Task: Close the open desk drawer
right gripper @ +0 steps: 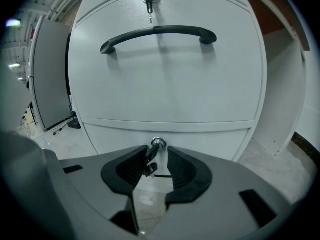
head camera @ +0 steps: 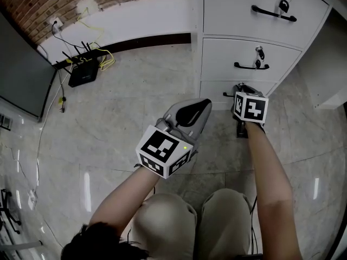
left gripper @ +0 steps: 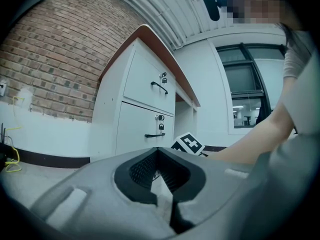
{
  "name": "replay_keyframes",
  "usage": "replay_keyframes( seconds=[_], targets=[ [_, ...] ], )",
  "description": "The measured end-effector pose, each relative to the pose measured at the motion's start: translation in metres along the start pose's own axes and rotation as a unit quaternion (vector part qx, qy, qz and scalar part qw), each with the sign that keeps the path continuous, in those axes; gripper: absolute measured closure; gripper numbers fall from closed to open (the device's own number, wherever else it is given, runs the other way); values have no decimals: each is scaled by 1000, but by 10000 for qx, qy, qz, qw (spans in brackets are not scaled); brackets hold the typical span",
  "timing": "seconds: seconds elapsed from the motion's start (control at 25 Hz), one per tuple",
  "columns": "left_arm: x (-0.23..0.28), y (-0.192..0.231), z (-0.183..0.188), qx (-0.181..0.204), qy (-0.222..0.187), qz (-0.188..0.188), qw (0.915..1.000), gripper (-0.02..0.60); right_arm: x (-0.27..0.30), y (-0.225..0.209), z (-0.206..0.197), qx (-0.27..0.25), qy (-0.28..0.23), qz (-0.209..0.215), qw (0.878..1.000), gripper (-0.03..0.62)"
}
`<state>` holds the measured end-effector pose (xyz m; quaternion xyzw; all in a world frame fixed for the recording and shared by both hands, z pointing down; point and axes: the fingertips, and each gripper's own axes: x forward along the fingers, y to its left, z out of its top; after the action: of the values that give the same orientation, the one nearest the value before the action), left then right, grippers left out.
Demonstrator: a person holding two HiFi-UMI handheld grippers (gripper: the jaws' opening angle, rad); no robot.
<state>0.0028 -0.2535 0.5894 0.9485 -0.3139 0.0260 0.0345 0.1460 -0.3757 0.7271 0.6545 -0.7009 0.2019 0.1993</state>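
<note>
A white drawer cabinet point(head camera: 238, 15) stands against the wall with three drawers, each with a black handle. My right gripper point(head camera: 241, 91) points down at the bottom drawer point(head camera: 214, 91), whose front looks in line with the drawer above. In the right gripper view its jaws point(right gripper: 157, 159) stand apart around the small key point(right gripper: 150, 163) hanging from that drawer's lock point(right gripper: 158, 144), and the middle drawer's handle point(right gripper: 157, 33) is above. My left gripper point(head camera: 203, 103) hovers level over the floor, left of the cabinet, its tips point(left gripper: 158, 150) together and holding nothing.
A black router point(head camera: 84, 72) with yellow and black cables lies by the white skirting at the left. A dark panel point(head camera: 19, 75) leans at the far left. The desk's knee space point(head camera: 325, 64) opens right of the cabinet. The person's knees point(head camera: 190, 221) are below.
</note>
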Motion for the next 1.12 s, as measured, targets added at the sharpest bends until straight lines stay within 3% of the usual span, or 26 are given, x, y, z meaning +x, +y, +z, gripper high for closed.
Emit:
replay_keyframes(
  seconds=[0.2, 0.4, 0.68, 0.84, 1.12],
  targets=[
    [-3, -2, 14, 75, -48, 48, 9999, 577, -14, 3, 11, -140, -69, 172, 9997, 457],
    [-8, -5, 38, 99, -134, 157, 9997, 577, -48, 17, 37, -119, -151, 768, 9969, 461],
    [-23, -15, 108, 495, -436, 270, 9975, 577, -123, 33, 77, -799, -354, 1402, 9863, 563],
    [-33, -19, 137, 651, -607, 318, 9955, 577, -173, 47, 88, -769, -570, 1774, 9795, 582],
    [-49, -22, 157, 516, -775, 402, 9948, 577, -242, 68, 116, -645, -1110, 2109, 9690, 583]
  ],
)
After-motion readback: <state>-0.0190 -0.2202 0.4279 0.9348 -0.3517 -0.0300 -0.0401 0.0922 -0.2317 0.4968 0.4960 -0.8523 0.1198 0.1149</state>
